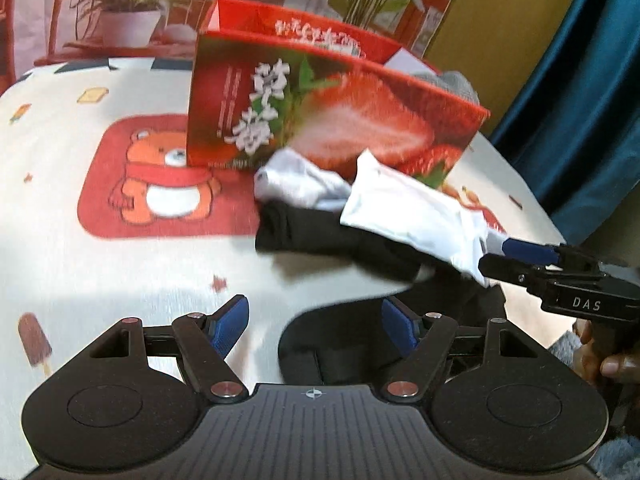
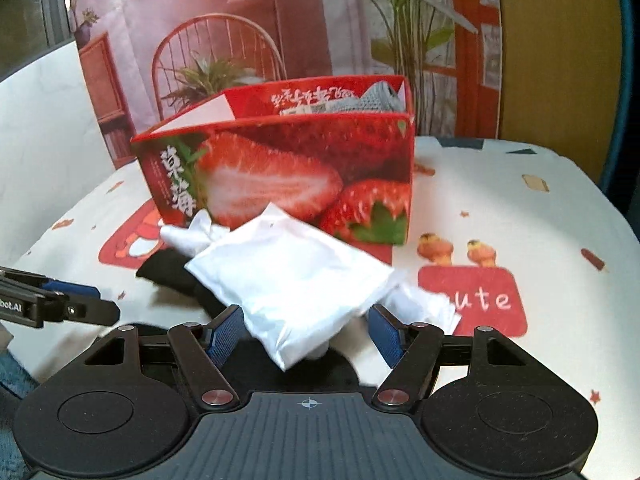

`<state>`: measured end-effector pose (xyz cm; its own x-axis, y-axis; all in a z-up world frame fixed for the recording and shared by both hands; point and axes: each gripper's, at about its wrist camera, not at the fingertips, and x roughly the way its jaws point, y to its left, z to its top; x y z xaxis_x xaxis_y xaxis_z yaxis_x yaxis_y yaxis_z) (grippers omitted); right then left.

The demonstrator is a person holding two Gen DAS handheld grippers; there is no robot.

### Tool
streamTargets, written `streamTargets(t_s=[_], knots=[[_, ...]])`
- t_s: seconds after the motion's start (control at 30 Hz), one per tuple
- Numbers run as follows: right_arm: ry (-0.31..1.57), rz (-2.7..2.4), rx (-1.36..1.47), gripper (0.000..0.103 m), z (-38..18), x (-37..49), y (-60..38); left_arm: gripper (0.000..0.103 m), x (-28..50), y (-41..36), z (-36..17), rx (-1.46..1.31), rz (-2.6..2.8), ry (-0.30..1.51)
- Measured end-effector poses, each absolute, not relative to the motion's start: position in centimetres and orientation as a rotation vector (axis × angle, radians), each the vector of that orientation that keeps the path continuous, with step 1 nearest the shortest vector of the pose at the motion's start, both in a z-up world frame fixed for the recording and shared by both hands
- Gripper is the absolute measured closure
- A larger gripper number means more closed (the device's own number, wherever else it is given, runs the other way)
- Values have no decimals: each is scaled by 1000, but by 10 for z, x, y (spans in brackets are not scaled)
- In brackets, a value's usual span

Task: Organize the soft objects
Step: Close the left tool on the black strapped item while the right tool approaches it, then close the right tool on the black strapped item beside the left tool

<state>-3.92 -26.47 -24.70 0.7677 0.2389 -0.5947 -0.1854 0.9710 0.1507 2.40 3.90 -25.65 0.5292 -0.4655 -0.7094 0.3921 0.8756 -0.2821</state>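
A red strawberry-print box (image 1: 332, 120) (image 2: 280, 176) stands open on the table with a grey cloth (image 1: 456, 84) (image 2: 380, 96) inside. In front of it lie a white sock (image 1: 296, 184) (image 2: 192, 236) and a black cloth (image 1: 320, 232) (image 2: 168, 268). A white pouch (image 1: 404, 208) (image 2: 292, 276) hangs tilted above them, with my right gripper (image 2: 304, 334) (image 1: 496, 257) shut on its near end. More crumpled white cloth (image 2: 420, 304) sits beside it. My left gripper (image 1: 316, 328) (image 2: 96, 300) hovers open and holds nothing, over the near end of the black cloth.
The round table (image 1: 100, 272) (image 2: 520, 208) wears a cream cloth with bear and red patch prints. A printed backdrop with plants and a chair stands behind. A blue curtain (image 1: 580, 120) hangs at the right. A hand (image 1: 608, 360) grips the right tool.
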Motion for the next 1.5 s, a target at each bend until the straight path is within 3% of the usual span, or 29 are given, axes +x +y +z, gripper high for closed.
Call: streamTargets(t_s=[0.23, 0.43, 0.53, 0.67, 0.77, 1.5], knots=[[679, 232, 73, 37, -250, -44, -263, 29, 15, 34, -264, -75, -508, 902], [728, 213, 60, 37, -260, -50, -263, 36, 10, 32, -272, -62, -503, 930], [742, 192, 61, 36, -262, -51, -265, 47, 10, 29, -272, -45, -505, 930], [769, 167, 67, 33, -265, -49, -268, 79, 10, 28, -273, -27, -514, 932], [792, 162, 68, 33, -269, -48, -268, 85, 11, 31, -273, -37, -514, 916], [861, 260, 24, 32, -274, -41, -235, 89, 42, 98, -264, -221, -387, 913]])
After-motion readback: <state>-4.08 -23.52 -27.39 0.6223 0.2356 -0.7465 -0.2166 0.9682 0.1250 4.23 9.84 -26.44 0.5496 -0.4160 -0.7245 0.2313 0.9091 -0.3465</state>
